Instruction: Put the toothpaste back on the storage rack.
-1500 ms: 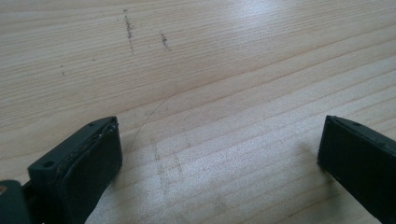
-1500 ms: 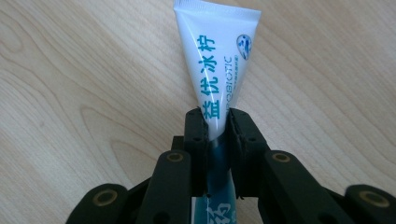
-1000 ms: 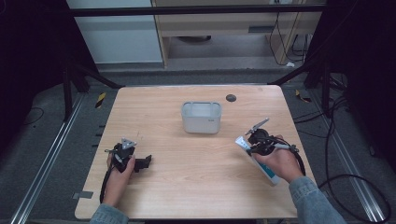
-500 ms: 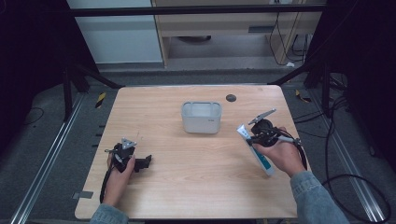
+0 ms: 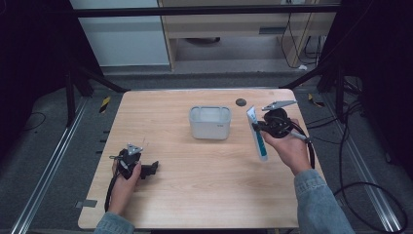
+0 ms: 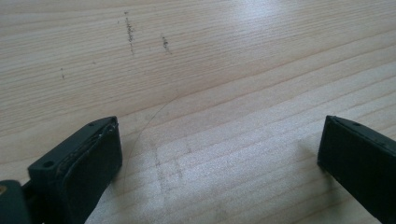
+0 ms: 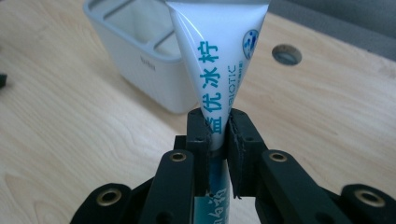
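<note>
Standing near tube (image 5: 256,134): white bin (image 5: 210,122), table hole (image 5: 240,102).

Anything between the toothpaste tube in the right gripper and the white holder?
Nothing visible. The right gripper is shut on the toothpaste tube, beside the white holder; bare table lies between them. The holder's compartments look empty from the right gripper view.

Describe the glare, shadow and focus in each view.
High view: even light on the table, black surroundings, soft detail. Left gripper view: pale glare across the upper wood grain; the left gripper has open, slightly soft jaws that cast faint shadows. Right gripper view: the toothpaste tube in the right gripper is sharp with a sheen stripe; the white container behind is a little softer.
</note>
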Available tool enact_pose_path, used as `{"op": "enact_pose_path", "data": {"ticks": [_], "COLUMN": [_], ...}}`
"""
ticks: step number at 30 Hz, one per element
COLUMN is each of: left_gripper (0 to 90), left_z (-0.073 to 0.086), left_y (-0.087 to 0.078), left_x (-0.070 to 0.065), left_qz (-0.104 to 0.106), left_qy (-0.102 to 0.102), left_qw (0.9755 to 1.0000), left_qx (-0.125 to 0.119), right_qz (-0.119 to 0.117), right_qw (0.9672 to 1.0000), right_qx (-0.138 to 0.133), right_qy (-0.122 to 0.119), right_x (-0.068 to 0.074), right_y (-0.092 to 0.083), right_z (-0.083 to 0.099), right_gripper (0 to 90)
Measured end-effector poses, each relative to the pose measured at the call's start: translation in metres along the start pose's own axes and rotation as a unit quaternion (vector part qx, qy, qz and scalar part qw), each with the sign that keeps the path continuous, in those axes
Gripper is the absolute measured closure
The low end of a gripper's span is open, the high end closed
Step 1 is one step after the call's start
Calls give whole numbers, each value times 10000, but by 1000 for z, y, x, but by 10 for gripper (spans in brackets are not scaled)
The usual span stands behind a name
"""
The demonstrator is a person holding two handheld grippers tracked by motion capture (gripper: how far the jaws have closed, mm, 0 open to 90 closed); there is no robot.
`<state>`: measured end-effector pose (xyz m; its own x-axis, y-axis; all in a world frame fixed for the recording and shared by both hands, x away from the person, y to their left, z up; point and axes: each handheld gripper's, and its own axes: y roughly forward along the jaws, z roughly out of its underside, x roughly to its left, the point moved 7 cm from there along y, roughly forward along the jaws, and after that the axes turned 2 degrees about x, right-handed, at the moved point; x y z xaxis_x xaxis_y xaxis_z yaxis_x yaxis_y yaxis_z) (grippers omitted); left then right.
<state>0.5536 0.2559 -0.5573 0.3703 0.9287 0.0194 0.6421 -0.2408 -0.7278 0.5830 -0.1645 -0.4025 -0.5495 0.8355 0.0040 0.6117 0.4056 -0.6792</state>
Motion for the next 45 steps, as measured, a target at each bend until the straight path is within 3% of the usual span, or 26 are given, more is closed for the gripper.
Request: {"op": "enact_pose_path", "data": {"ticks": [6, 14, 20, 29, 36, 39, 45], "left_gripper": [0, 0, 0, 0, 0, 0, 0], "left_z": [-1, 0, -1, -1, -2, -2, -2], "left_y": [1, 0, 1, 1, 2, 2, 2], "left_x": [0, 0, 0, 0, 0, 0, 0], "left_qz": [-3, -14, -47, -61, -67, -65, -66], "left_qy": [-2, -14, -55, -80, -76, -73, -80], "left_qw": [10000, 10000, 10000, 9999, 9999, 10000, 9999], "left_qx": [2, 3, 5, -5, 1, 4, -1], "right_qz": [15, 231, 339, 548, 345, 296, 441], "right_qw": [9994, 9974, 9951, 9921, 9914, 9895, 9879], "right_qx": [-333, -670, -915, -1128, -1252, -1406, -1486], "right_qy": [127, 165, 171, -76, -178, -146, -58], "right_x": [3, 5, 16, 40, 64, 67, 65], "right_y": [-1, -7, -12, -12, -1, 0, -6], "right_z": [-11, -19, -26, -51, -68, -74, -83], "right_gripper": [803, 803, 803, 803, 804, 804, 804]}}
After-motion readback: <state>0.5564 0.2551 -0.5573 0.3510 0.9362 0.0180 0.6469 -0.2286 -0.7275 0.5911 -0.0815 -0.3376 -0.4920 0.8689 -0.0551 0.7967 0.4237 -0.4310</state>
